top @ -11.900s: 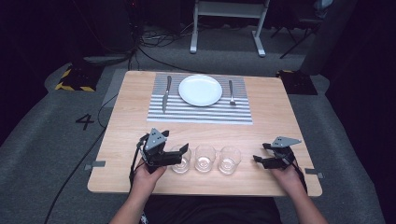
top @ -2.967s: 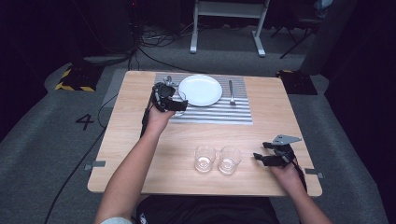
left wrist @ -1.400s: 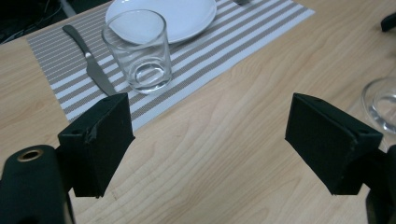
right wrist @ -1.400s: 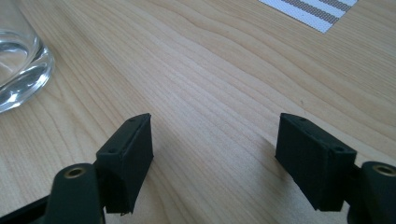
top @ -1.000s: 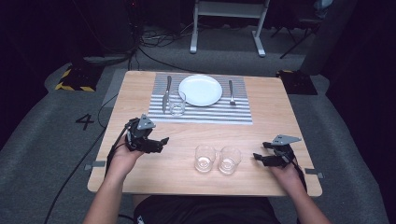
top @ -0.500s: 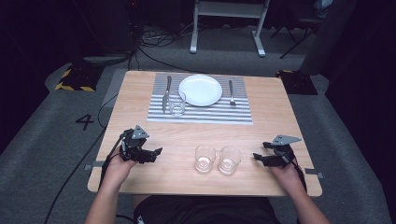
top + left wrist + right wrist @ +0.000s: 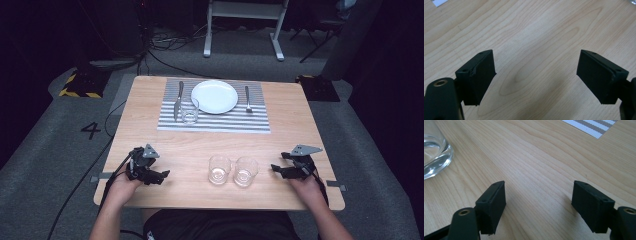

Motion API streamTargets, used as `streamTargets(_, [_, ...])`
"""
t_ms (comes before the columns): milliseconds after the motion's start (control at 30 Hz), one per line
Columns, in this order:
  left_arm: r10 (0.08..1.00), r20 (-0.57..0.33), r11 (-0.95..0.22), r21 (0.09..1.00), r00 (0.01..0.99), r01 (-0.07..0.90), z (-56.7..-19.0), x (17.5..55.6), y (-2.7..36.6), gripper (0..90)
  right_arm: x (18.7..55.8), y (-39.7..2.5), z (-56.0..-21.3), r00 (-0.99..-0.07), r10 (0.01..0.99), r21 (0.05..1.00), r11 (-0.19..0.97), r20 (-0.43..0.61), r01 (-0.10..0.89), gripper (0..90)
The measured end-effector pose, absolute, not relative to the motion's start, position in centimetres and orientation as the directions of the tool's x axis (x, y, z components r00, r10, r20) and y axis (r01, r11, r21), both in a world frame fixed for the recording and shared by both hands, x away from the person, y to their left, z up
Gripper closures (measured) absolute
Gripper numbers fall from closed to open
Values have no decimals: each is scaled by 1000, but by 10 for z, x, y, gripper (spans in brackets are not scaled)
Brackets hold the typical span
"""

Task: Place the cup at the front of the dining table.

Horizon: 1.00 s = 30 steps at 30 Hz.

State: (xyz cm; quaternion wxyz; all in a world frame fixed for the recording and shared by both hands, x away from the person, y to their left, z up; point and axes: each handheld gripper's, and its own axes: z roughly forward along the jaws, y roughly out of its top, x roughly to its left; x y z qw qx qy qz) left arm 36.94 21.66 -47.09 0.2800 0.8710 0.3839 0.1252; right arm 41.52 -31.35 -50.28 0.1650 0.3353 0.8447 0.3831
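High view: the left gripper [image 7: 162, 175] is held low over the near left of the wooden desk [image 7: 150, 105], jaws spread with nothing between them. Two clear glasses [image 7: 219, 169] stand side by side between it and the right gripper [image 7: 275, 169], which is likewise spread wide and empty. Farther beyond both grippers, a striped placemat [image 7: 220, 122] carries a white plate [image 7: 214, 96], a knife [image 7: 178, 100], a fork [image 7: 247, 98] and a third glass [image 7: 190, 110].

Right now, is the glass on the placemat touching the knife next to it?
Cannot tell. In the high view the glass sits right against the knife on the striped placemat, but no gap or contact shows plainly.
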Motion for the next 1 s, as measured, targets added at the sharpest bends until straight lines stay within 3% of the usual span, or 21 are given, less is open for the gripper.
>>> streamTargets(267, [728,-8,-574,541,686,615,-486,371,220,154,415,-313,-503,-720,694,758,480,-20,441,274])
streamTargets(433, [738,-26,-546,564,674,619,-490,372,221,152,415,-313,-503,-721,693,758,481,-21,441,274])
streamTargets(533, [726,-21,-543,595,687,593,-493,371,222,120,415,-313,-503,-721,693,758,481,-21,440,273])
streamTargets(667, [713,-32,-518,649,701,557,-503,369,223,8,415,-313,-503,-721,693,758,481,-20,441,274])
streamTargets(1000, [715,-31,-516,651,699,557,-503,369,222,6,415,-314,-503,-722,691,757,482,-20,441,273])
